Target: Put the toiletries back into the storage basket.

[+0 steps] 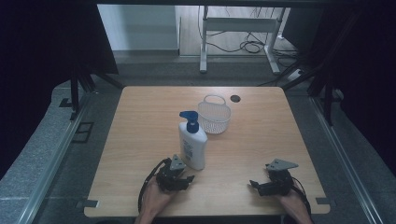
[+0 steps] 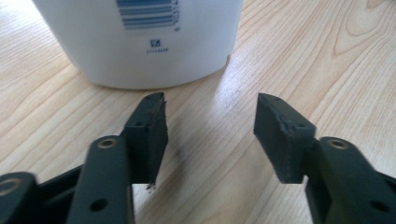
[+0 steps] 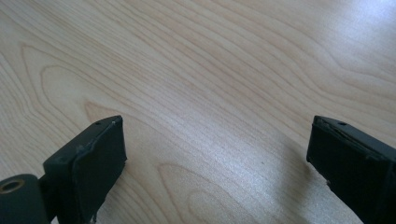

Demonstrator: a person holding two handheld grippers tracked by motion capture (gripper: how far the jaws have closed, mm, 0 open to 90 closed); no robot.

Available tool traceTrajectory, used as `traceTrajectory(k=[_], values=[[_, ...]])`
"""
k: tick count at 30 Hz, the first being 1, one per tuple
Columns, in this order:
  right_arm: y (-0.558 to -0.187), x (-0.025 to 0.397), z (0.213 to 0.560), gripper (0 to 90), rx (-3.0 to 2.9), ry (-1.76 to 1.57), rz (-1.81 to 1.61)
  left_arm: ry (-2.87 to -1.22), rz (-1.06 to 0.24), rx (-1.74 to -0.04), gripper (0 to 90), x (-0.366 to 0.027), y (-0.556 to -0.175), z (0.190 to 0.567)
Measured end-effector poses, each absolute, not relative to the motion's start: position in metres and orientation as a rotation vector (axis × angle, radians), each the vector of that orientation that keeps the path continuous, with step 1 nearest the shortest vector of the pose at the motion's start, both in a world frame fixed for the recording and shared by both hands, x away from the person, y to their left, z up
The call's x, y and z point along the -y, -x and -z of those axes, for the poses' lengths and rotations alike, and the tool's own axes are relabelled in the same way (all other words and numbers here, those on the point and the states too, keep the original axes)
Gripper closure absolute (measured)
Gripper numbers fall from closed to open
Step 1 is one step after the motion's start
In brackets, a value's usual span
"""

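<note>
While the left gripper (image 1: 187, 178) sits with its jaws apart and empty, the lotion bottle (image 1: 192, 142) stands upright just ahead of them, not yet grasped. Beyond it waits the white basket (image 1: 214, 117); the right gripper (image 1: 254, 184) rests spread wide, well aside.

In the left gripper view the lotion bottle (image 2: 140, 42) is cut off by the top edge, so its pump and upper body are out of frame, and the small print under its barcode is too blurred to read. In the high view the label on the bottle is too small to read. The person's forearms run off the near edge there. The right gripper (image 3: 215, 154) has its jaw bases cut by the bottom edge in its own view.
</note>
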State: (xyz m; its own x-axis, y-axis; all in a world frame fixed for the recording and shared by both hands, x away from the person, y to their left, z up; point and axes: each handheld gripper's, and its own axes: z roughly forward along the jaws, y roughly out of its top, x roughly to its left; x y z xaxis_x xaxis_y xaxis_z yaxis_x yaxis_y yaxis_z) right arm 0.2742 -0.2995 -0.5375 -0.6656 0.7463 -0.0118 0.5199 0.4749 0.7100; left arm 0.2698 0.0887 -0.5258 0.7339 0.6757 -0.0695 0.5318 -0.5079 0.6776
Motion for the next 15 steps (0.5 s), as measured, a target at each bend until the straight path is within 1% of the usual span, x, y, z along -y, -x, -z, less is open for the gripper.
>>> traceTrajectory(k=[1,7,10,11,13,15], values=[[-0.274,0.3,0.537,4.1,-2.404,-1.07,-0.995,-2.231,-0.272,-0.915,39.4,-0.09,-0.268,0.526],[-0.274,0.3,0.537,4.0,-2.407,-1.075,-0.995,-2.224,-0.275,-0.944,29.8,-0.096,-0.263,0.526],[-0.273,0.299,0.536,4.1,-2.405,-1.073,-0.999,-2.227,-0.278,-0.954,25.8,-0.099,-0.26,0.527],[-0.273,0.299,0.536,4.1,-2.404,-1.072,-0.999,-2.227,-0.283,-0.968,25.8,-0.1,-0.258,0.528],[-0.272,0.297,0.535,3.9,-2.405,-1.059,-1.0,-2.23,-0.309,-0.983,21.6,-0.102,-0.255,0.529],[-0.272,0.297,0.534,3.8,-2.405,-1.055,-1.001,-2.23,-0.318,-0.988,19.9,-0.103,-0.254,0.529]])
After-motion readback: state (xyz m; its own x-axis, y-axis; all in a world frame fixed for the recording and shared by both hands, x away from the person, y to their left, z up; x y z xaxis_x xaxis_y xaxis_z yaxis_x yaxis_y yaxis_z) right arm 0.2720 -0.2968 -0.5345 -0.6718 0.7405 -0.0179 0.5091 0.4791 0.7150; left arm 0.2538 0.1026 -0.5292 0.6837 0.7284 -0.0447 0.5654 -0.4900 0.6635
